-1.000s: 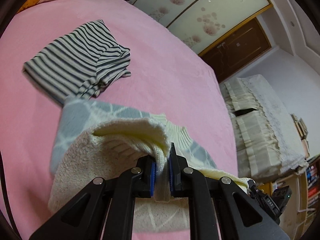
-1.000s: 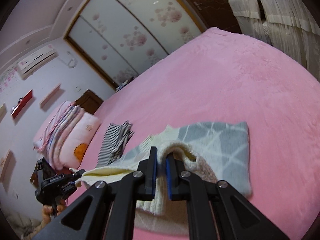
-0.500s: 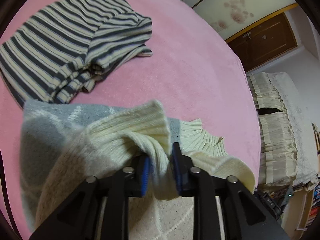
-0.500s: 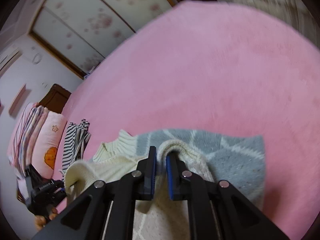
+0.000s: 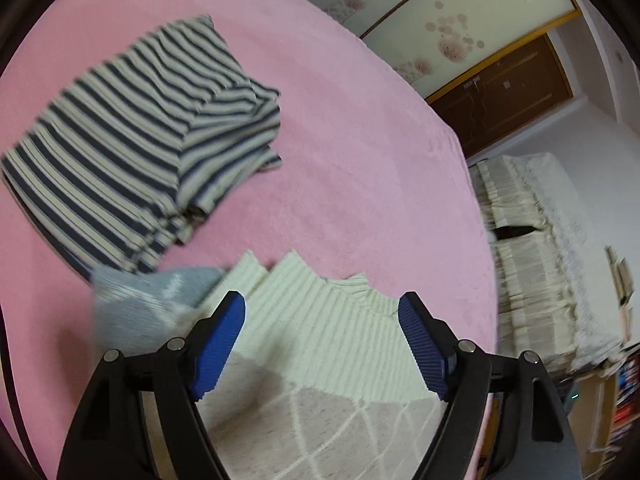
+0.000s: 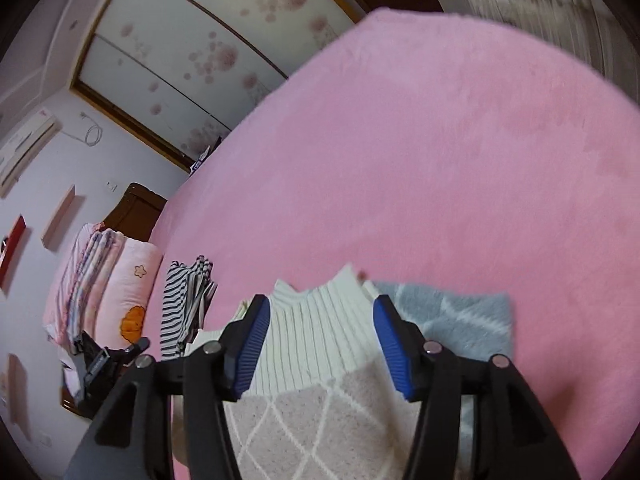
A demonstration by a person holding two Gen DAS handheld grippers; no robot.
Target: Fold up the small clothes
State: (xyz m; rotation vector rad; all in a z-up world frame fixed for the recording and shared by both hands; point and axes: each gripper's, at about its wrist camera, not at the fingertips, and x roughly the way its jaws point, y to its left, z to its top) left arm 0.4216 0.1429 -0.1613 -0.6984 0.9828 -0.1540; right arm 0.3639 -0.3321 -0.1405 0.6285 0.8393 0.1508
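Lying on the pink bed (image 5: 360, 128) are two garments: one knitted sweater (image 5: 320, 344) and one folded striped top (image 5: 132, 140). The sweater sits at the near edge of the bed, directly under both tongs; its cream ribbed collar points away from the cameras, a beige panel with a pale diamond pattern lies nearest, and a grey-blue part with pale lines shows to one side. In the right wrist view that grey-blue part (image 6: 460, 316) spreads out past the right finger, while in the left wrist view it shows beyond the left finger, next to the striped top.

The left tongs (image 5: 320, 308) are spread wide, their two blue pads well apart and holding nothing, with the sweater's ribbed collar lying flat between them. The right tongs (image 6: 320, 312) are likewise wide open and empty over the same collar (image 6: 316, 328).

The striped top lies further in on the bed, just beyond the sweater's grey-blue corner; whether the two touch cannot be told. In the right wrist view it (image 6: 184, 308) appears edge-on, towards the head of the bed, beside two pillows (image 6: 116, 280) stacked there. The left tongs (image 6: 108, 356) are also partly visible at the lower left of that view. One white sofa (image 5: 536, 264) stands beyond the far side of the bed.
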